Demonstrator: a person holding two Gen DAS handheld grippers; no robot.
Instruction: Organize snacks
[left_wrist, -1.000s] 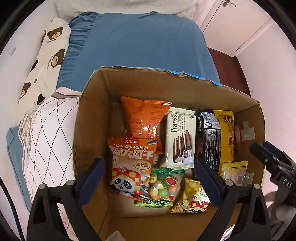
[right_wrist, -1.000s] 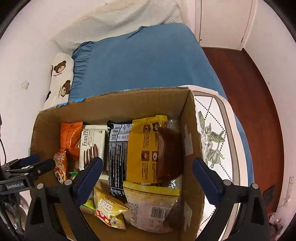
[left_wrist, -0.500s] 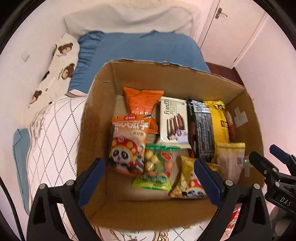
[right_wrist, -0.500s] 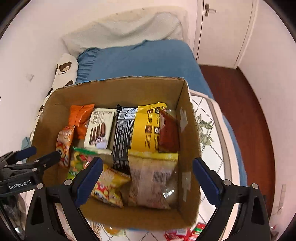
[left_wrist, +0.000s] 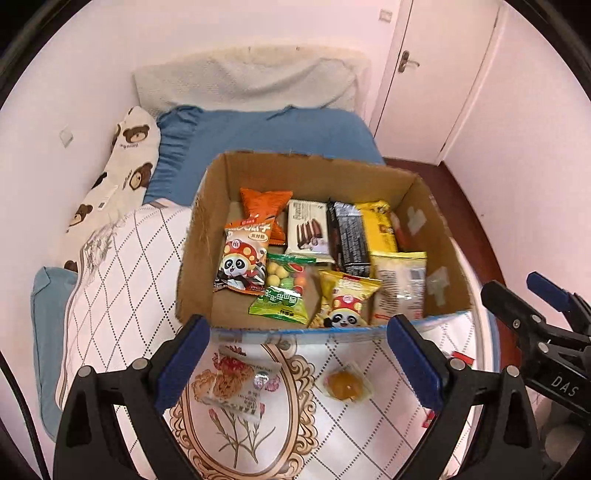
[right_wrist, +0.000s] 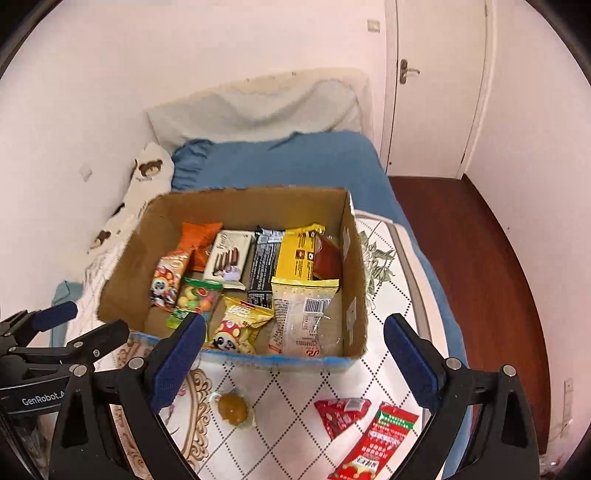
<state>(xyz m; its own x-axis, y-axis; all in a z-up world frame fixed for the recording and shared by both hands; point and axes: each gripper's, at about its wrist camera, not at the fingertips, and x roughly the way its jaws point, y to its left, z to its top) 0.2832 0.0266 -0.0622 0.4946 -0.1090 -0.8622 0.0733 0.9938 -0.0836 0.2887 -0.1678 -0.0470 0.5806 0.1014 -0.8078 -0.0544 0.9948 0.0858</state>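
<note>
A cardboard box (left_wrist: 199, 236) (right_wrist: 354, 258) holding several snack packs stands on the bed's quilted cover. In front of it lie loose snacks: a clear cracker pack (left_wrist: 240, 384), a round yellow-brown sweet in clear wrap (left_wrist: 345, 384) (right_wrist: 232, 408), a red triangular pack (right_wrist: 341, 413) and a long red sachet (right_wrist: 376, 443). My left gripper (left_wrist: 297, 363) hangs open above the cover near the box's front wall, empty. My right gripper (right_wrist: 293, 363) is open too, also empty, over the front wall. Each gripper shows at the other view's edge.
A blue blanket (left_wrist: 266, 140) and a bear-print pillow (left_wrist: 122, 166) lie behind the box. The wall runs along the left. A white door (right_wrist: 439, 85) and dark wooden floor (right_wrist: 491, 266) are to the right of the bed.
Both grippers have pulled back and up from over the box. The box looks smaller and the loose snacks on the cover in front of it have come into view.
</note>
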